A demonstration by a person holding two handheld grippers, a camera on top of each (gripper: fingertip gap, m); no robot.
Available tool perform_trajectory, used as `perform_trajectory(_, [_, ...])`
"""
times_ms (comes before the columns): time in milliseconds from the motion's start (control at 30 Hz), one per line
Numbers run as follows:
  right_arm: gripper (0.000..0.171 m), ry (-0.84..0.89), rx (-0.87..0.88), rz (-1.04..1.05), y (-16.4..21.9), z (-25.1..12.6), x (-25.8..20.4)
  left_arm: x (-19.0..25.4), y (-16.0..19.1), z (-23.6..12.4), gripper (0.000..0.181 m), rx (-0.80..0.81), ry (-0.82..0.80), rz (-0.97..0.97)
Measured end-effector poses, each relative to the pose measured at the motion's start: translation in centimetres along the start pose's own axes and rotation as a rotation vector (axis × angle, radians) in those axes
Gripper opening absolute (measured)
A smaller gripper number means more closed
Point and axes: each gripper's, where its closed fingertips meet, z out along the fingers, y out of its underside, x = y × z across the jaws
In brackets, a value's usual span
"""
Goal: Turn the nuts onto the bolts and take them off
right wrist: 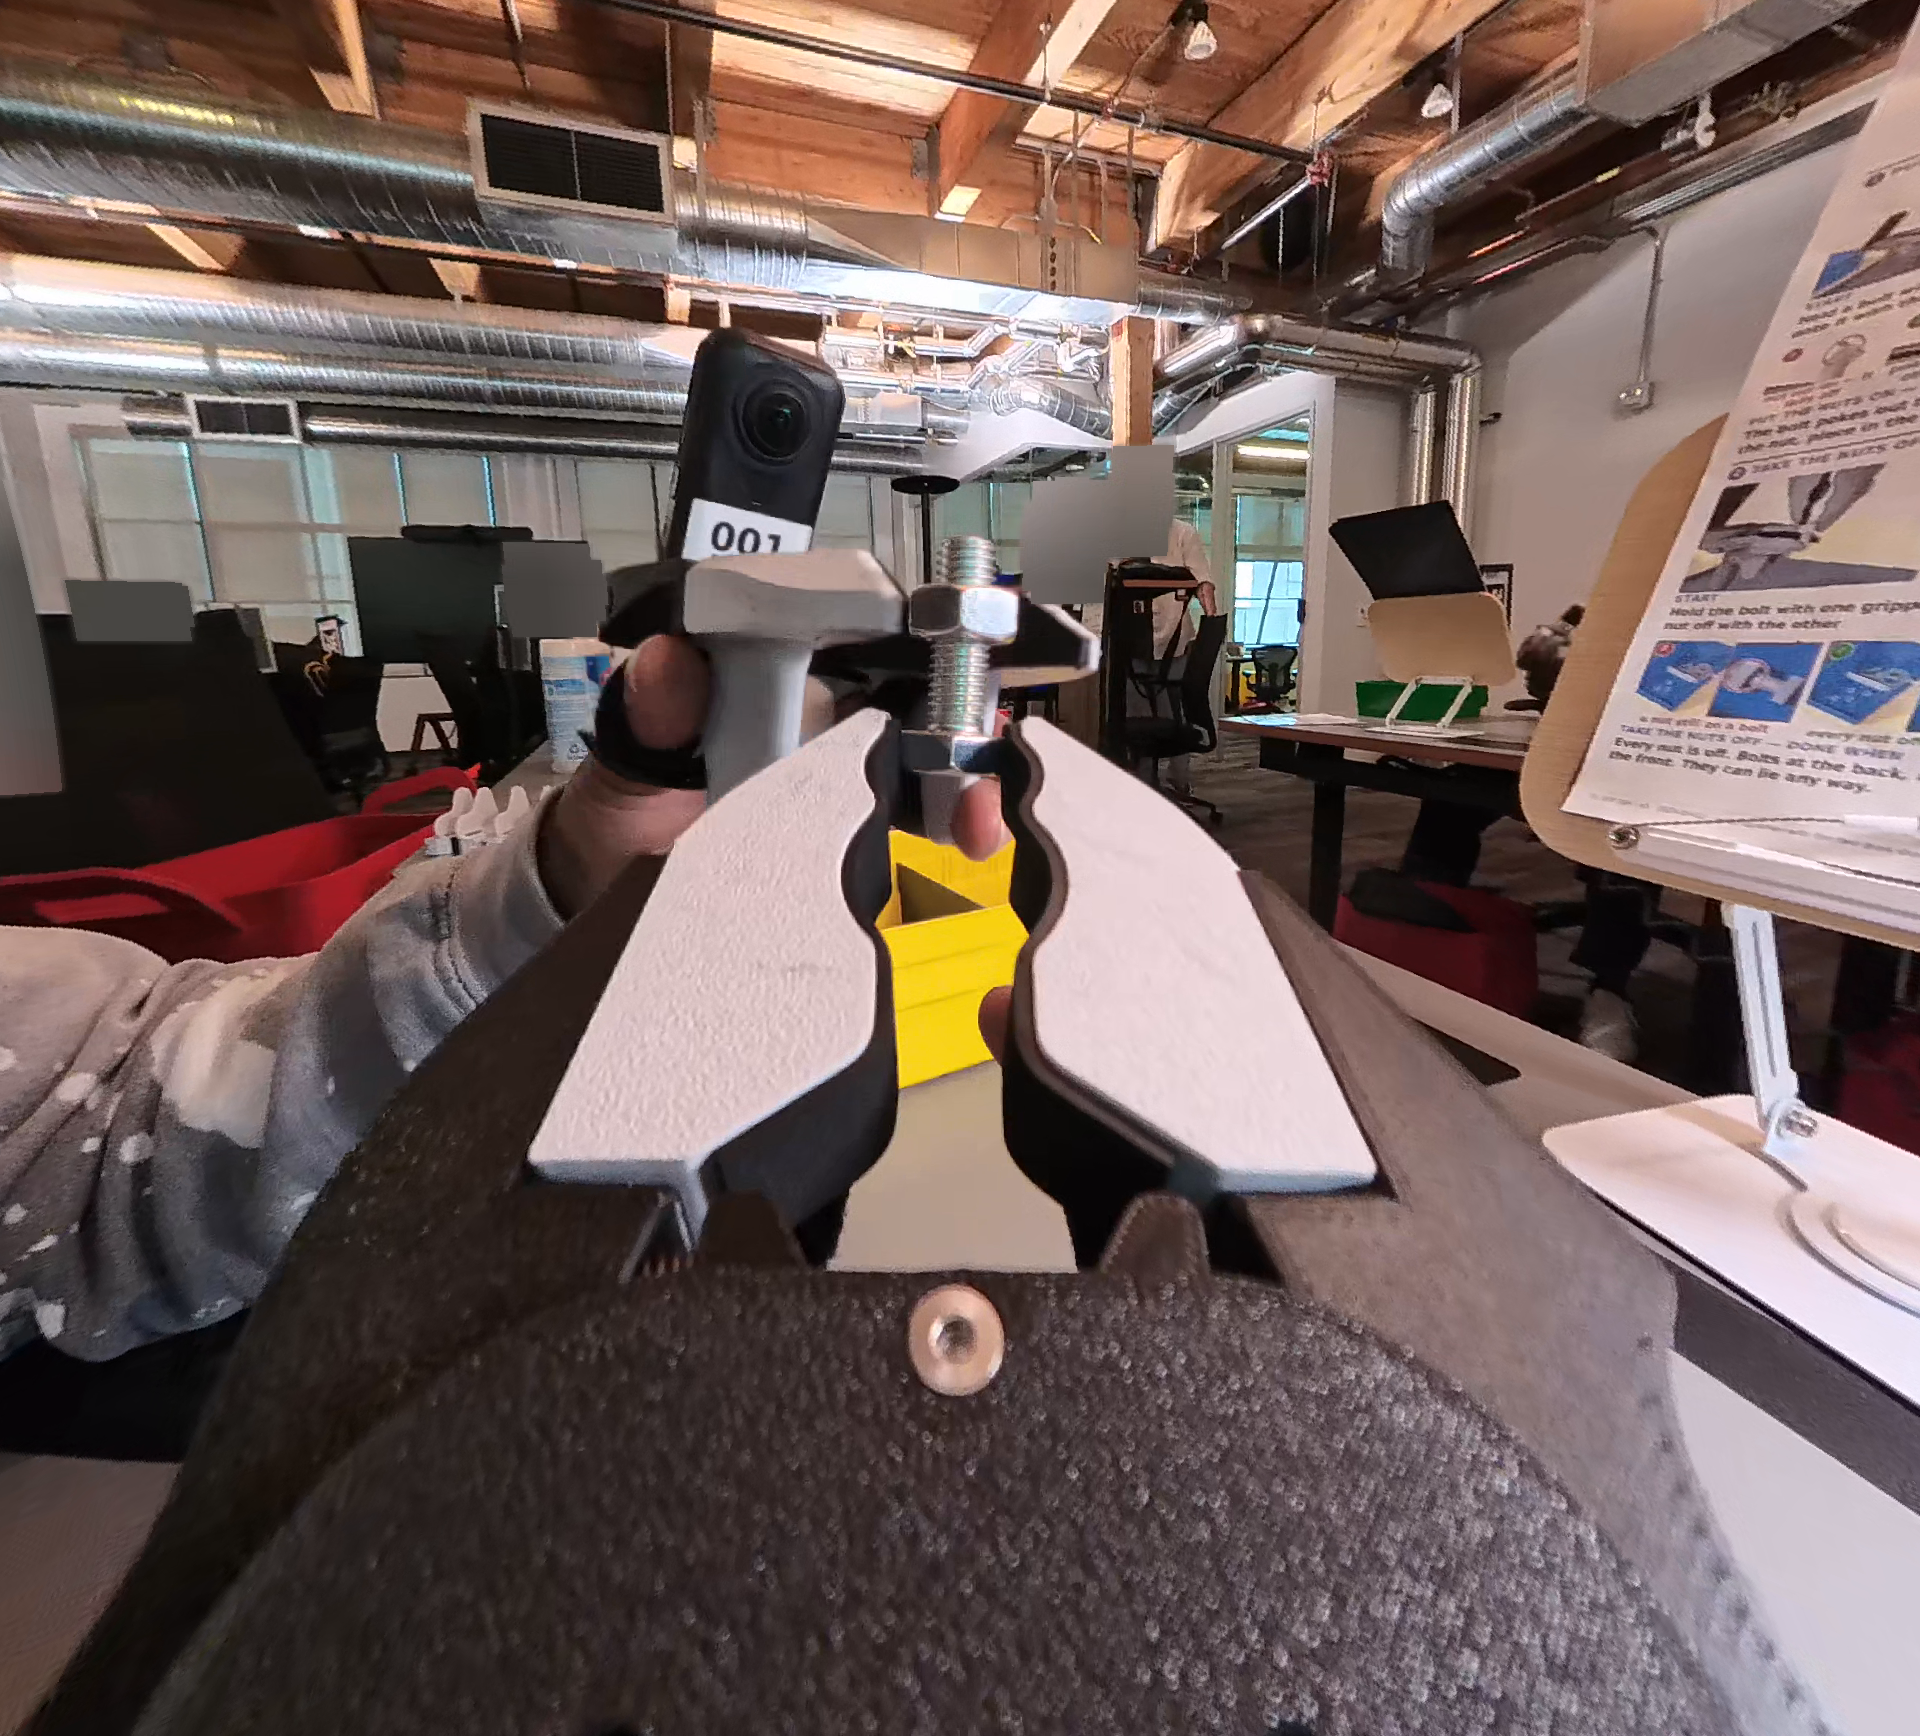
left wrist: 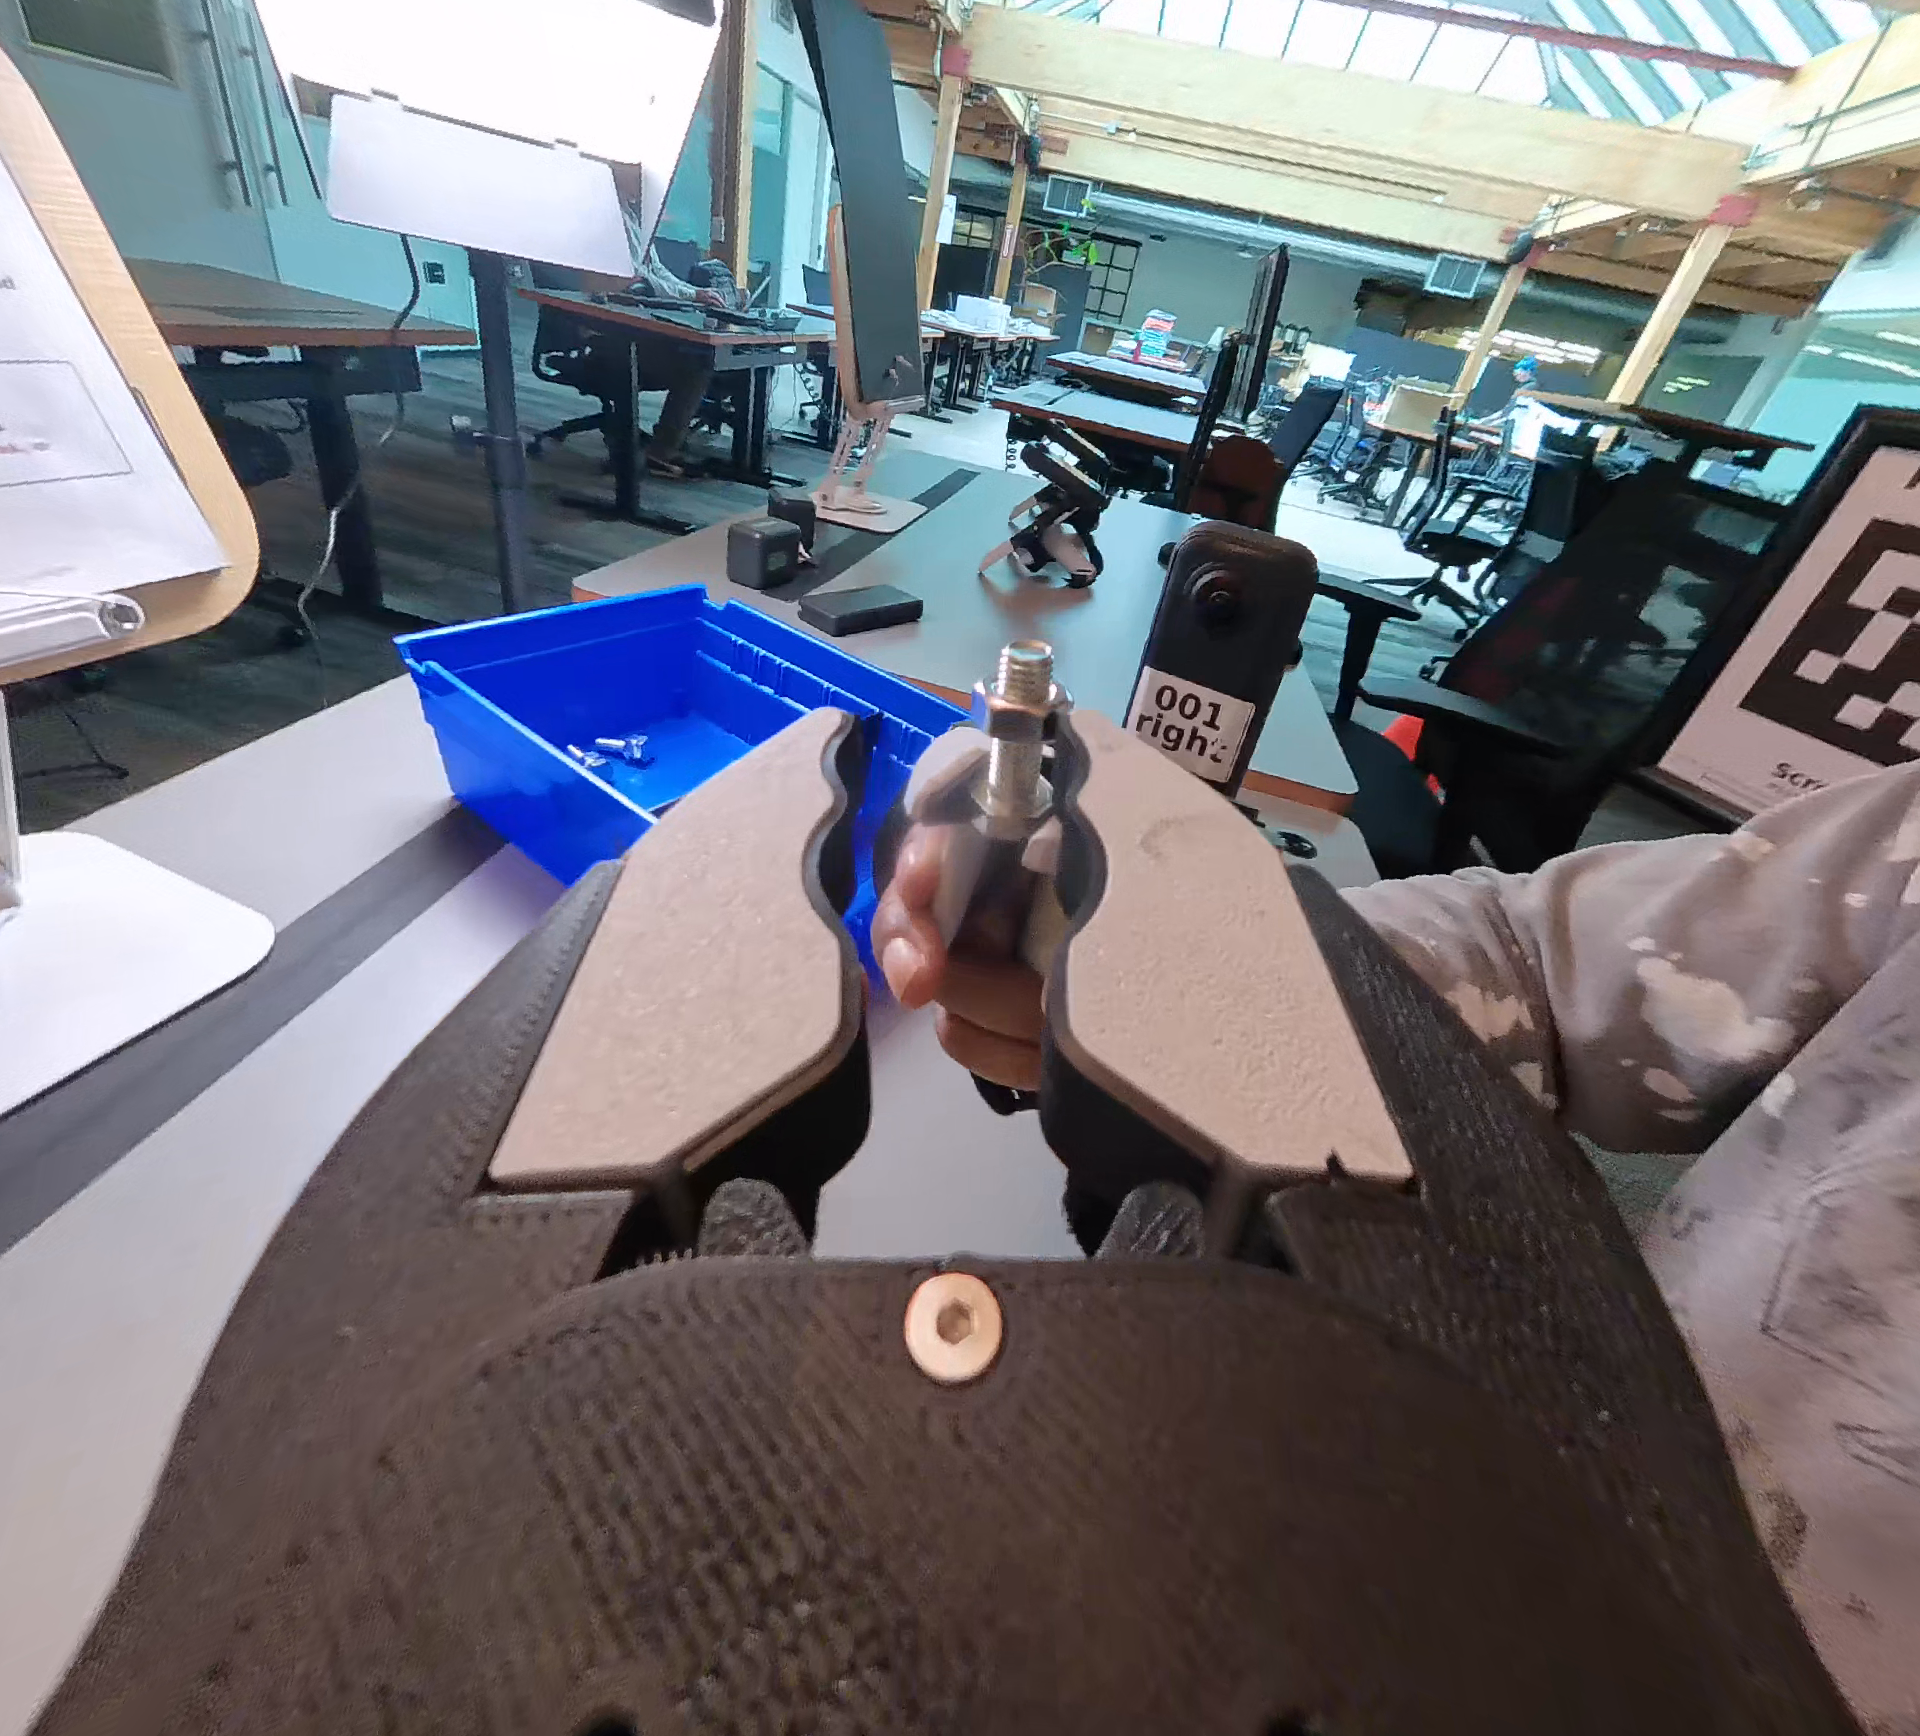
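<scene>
A silver bolt [left wrist: 1018, 761] stands upright with a hex nut [left wrist: 1023, 707] threaded near its top. My right gripper [right wrist: 951, 741] is shut on the bolt's head and holds the bolt [right wrist: 961, 689] up in the air. My left gripper [left wrist: 956, 725] is open around the nut. Its right finger touches the nut and a clear gap shows on the other side. In the right wrist view the left gripper [right wrist: 966, 621] faces me with the nut [right wrist: 966, 616] between its fingers. The right gripper [left wrist: 1013, 829] and the hand [left wrist: 935, 938] holding it show between my left fingers.
A blue bin [left wrist: 582, 678] holding a few bolts [left wrist: 613, 751] sits on the grey table ahead on the left. A yellow bin [right wrist: 945, 969] lies below the right gripper. An instruction board on a white stand [right wrist: 1766, 543] is at the right, a red bag [right wrist: 260, 865] at the left. Both grippers' tips are close together, under 4 cm apart.
</scene>
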Motion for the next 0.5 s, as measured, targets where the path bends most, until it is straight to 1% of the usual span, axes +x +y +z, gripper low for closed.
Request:
perform_trajectory(33, [0.018,0.003,0.008,0.006,-0.1,-0.1,0.1,-0.7,0.0,-0.2,0.021,-0.009,-0.035,-0.032])
perform_trajectory(67, [0.018,-0.022,0.031,0.014,-0.4,-0.2,-0.1,-1.9,0.2,-0.5,0.019,-0.02,-0.1,-0.029])
perform_trajectory(100, [0.018,-0.026,0.035,0.017,-0.6,-0.3,-0.1,-2.4,0.3,-0.8,0.019,-0.025,-0.122,-0.01])
perform_trajectory(133, [0.018,-0.023,0.032,0.005,-0.7,-0.2,-0.1,-2.4,0.3,-0.9,0.021,-0.024,-0.111,-0.018])
perform_trajectory(233, [0.018,-0.013,0.024,0.001,-0.6,-0.2,0.0,-1.3,-0.1,-0.7,0.028,-0.011,-0.055,-0.023])
perform_trajectory(367, [0.018,0.003,0.001,-0.002,0.1,-0.1,0.2,0.4,0.2,0.0,0.038,-0.029,0.029,-0.027])
perform_trajectory(433, [0.018,-0.002,0.002,-0.006,0.0,0.0,0.0,0.1,0.4,0.1,0.039,-0.038,0.004,-0.018])
perform_trajectory(467, [0.018,0.005,0.001,-0.001,0.0,0.0,0.1,-0.2,0.4,0.0,0.036,-0.038,-0.005,-0.032])
perform_trajectory(500, [0.018,0.003,0.014,0.008,-0.2,-0.2,0.3,-1.2,0.4,-0.2,0.017,-0.044,-0.064,-0.063])
